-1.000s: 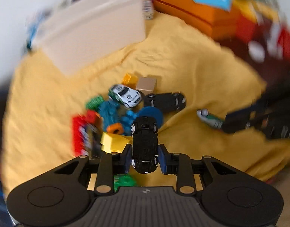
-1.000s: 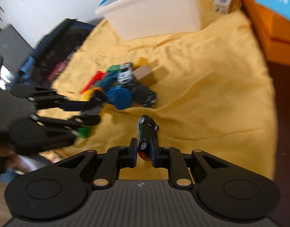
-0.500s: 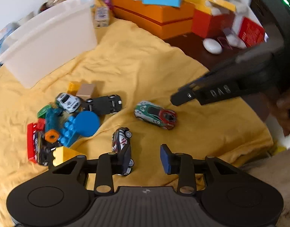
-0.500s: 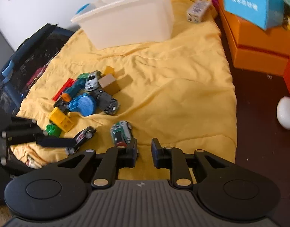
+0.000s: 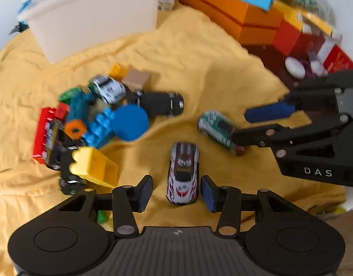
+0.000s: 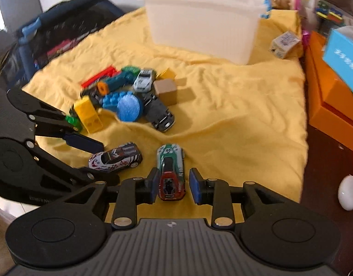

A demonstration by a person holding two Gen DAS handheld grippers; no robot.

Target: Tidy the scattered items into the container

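A white toy car with red flames (image 5: 183, 172) lies on the yellow cloth between the open fingers of my left gripper (image 5: 176, 193); it also shows in the right wrist view (image 6: 115, 158). A green and red toy car (image 6: 170, 171) lies between the open fingers of my right gripper (image 6: 174, 188); it also shows in the left wrist view (image 5: 219, 131). A pile of bricks and cars, with a blue disc (image 6: 129, 107), a yellow brick (image 6: 88, 114) and a black car (image 6: 159, 114), lies further out. The white plastic container (image 6: 206, 20) stands at the far side.
The yellow cloth (image 6: 234, 119) covers the surface. Orange boxes (image 5: 234, 13) and a blue box (image 6: 343, 59) stand on the right. A small printed cube (image 6: 284, 43) sits by the container. A white oval object (image 6: 348, 192) lies on the dark floor.
Both grippers have opened and let their cars down onto the cloth. Each gripper now sits low with its car between the open fingers.
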